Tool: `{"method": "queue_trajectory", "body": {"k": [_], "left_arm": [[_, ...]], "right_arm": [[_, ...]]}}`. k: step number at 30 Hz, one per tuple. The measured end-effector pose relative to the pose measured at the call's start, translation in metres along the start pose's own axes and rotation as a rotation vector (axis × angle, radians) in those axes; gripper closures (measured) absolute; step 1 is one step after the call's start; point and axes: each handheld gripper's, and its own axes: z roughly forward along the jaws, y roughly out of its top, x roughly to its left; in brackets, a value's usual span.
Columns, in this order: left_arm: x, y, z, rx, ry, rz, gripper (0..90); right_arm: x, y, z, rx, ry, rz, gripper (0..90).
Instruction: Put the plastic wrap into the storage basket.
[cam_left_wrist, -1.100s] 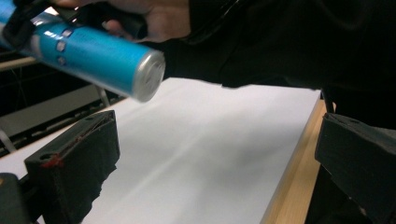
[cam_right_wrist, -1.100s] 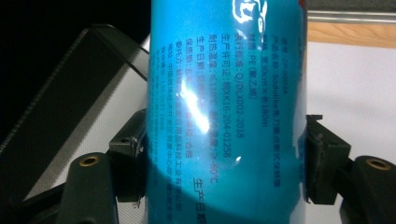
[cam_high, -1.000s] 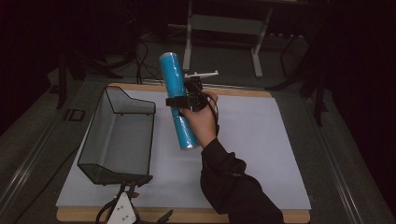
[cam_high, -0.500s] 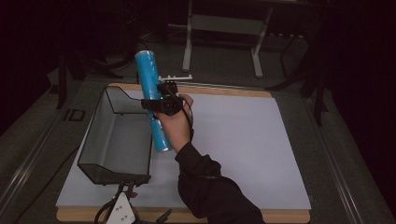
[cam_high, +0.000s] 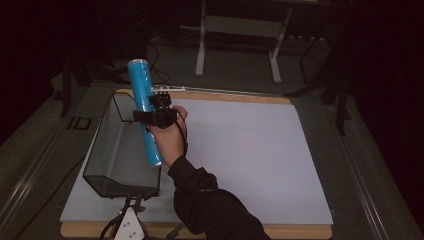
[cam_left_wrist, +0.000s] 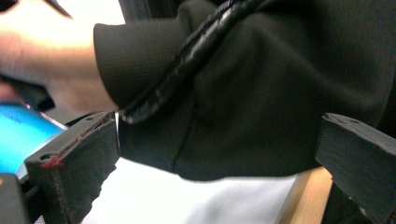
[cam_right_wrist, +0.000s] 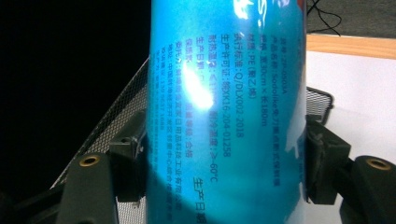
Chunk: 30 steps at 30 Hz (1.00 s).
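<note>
One black wire-mesh basket (cam_high: 107, 152) sits on the white table mat (cam_high: 250, 160), and nothing can be seen inside it. Your right gripper (cam_high: 154, 116) is clamped on the one glossy blue cylindrical roll (cam_high: 145, 111), which is tilted above the basket's right wall, its top end leaning past the basket's far corner. Your left gripper (cam_left_wrist: 205, 158) rests just in front of the basket, its two jaws standing apart with nothing between them but your dark sleeve (cam_left_wrist: 261, 88) beyond.
</note>
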Motion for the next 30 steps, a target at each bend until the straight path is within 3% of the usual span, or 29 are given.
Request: {"method": "queue_trajectory", "body": {"k": [7,14,24,30], "left_arm": [[0.002,0.001,-0.005,-0.026,0.046,-0.001,0.8],[0.004,0.002,-0.007,-0.037,0.059,-0.017,0.8],[0.004,0.001,-0.005,-0.025,0.045,-0.024,0.8],[0.004,0.0,-0.005,-0.02,0.04,-0.025,0.8]], "right_arm": [[0.009,-0.014,0.017,-0.018,0.021,0.011,31.7],[0.016,-0.035,0.034,-0.03,0.018,0.006,31.6],[0.01,-0.057,0.053,0.041,-0.01,0.055,31.6],[0.015,-0.065,0.057,0.055,-0.026,0.04,31.6]]}}
